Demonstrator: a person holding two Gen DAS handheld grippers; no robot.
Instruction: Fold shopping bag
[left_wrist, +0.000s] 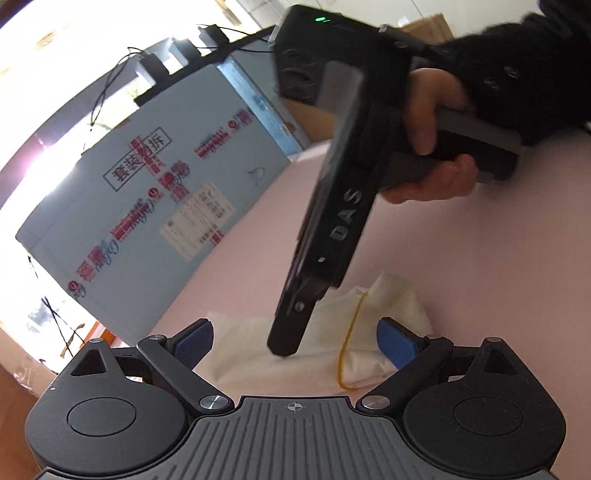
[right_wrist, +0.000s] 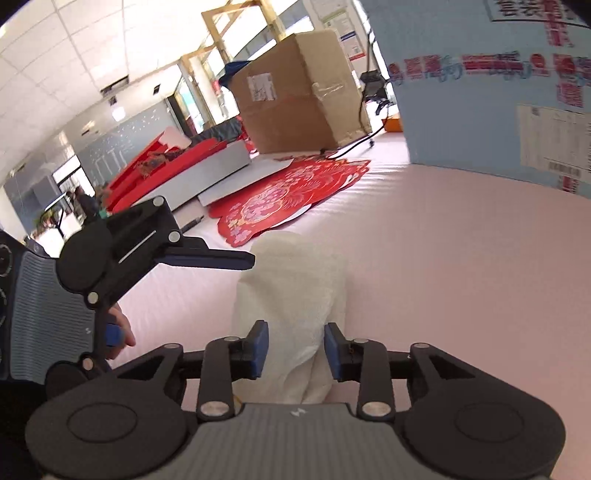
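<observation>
Shopping bag (left_wrist: 325, 354) is found already folded into a compact white bundle, lying on the pink tabletop (left_wrist: 480, 258) just in front of both grippers; a thin yellow cord or trim (left_wrist: 351, 347) is seen looped across it. Fabric appears soft, thin and light – expected to slump, spring open and slide on the smooth surface if not pinned. Left gripper (left_wrist: 295, 341) is held with jaws wide apart, nothing between the pads, straddling the near edge of the bundle. Right gripper (right_wrist: 295, 349) is set at a narrower gap, approx. half open, bag fabric between the blue pads (right_wrist: 258, 349) but not pinched – no contact can be confirmed. In the left wrist view its fingertip appears to press down on the bundle. Hold is best taken at a folded edge, through all layers, w/ the other gripper pinning the stack.
</observation>
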